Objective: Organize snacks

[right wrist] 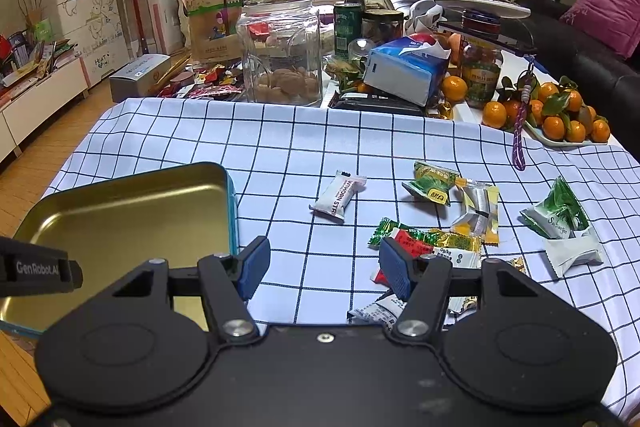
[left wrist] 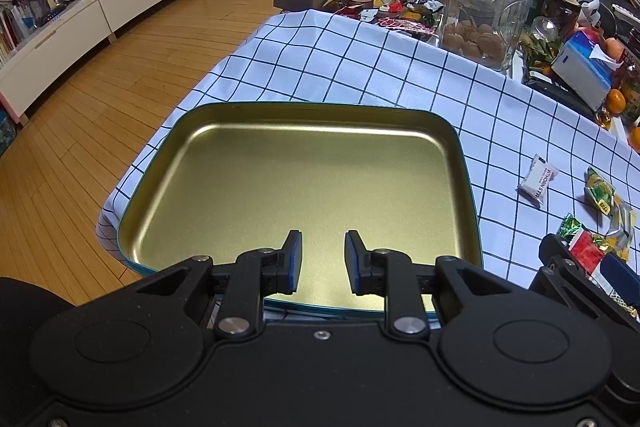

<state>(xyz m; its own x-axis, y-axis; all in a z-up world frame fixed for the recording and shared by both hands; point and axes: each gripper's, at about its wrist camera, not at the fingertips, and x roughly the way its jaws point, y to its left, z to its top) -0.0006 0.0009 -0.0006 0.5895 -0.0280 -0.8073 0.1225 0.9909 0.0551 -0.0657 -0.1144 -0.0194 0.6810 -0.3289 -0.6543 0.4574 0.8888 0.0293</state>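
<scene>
On checked cloth [right wrist: 280,147], white "HORN STR" packet [right wrist: 337,195] beside gold tin [right wrist: 120,219], both grippers' jaws released, "GenRobot.AI" on left gripper [right wrist: 36,269].

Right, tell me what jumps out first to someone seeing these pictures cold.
The gold-lined tin tray dominates, lying empty at the near left of the checked tablecloth with the open left gripper hovering over it. To its right lies a loose scatter of wrapped snacks, just ahead of the open right gripper. Behind stands a glass jar amid clutter.
</scene>
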